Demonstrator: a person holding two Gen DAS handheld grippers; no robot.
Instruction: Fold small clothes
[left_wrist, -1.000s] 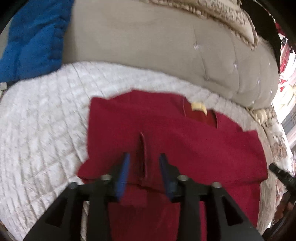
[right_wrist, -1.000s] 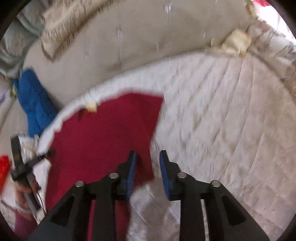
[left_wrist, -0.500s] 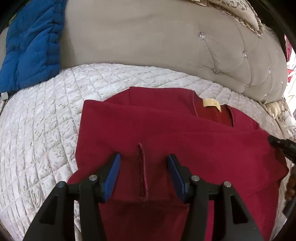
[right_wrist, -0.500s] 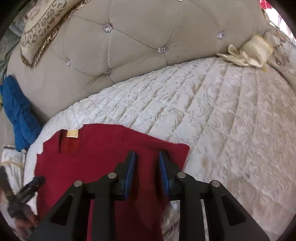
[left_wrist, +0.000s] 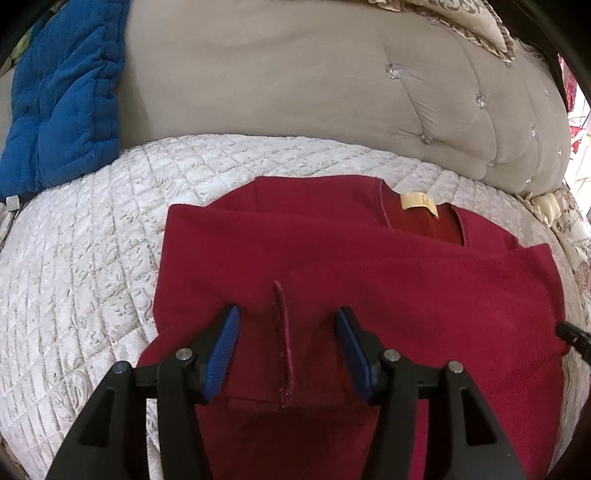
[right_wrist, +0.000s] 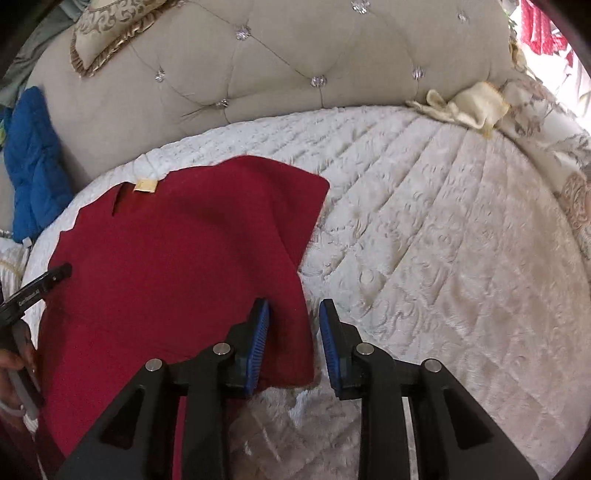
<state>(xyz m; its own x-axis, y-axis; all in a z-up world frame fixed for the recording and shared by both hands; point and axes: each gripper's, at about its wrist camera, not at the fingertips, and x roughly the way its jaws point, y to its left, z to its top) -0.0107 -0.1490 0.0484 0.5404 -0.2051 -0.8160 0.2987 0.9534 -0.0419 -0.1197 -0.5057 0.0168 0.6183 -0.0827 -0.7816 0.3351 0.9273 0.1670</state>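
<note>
A small dark red garment with a yellow neck label lies on the white quilted bed, with both side parts folded over its middle. My left gripper is open above its near part, the jaws straddling a raised red seam. In the right wrist view the red garment lies left of centre. My right gripper is open over its right edge, holding nothing. The tip of the left gripper shows at the left edge.
A beige tufted headboard stands behind the bed. A blue padded cloth leans at the left. A cream cloth lies at the bed's far right by a patterned cover. A patterned pillow sits on the headboard.
My left gripper has opened wider over the folded sleeve. My right gripper has let go of the right edge, which now lies folded over the garment, and its jaws have opened.
</note>
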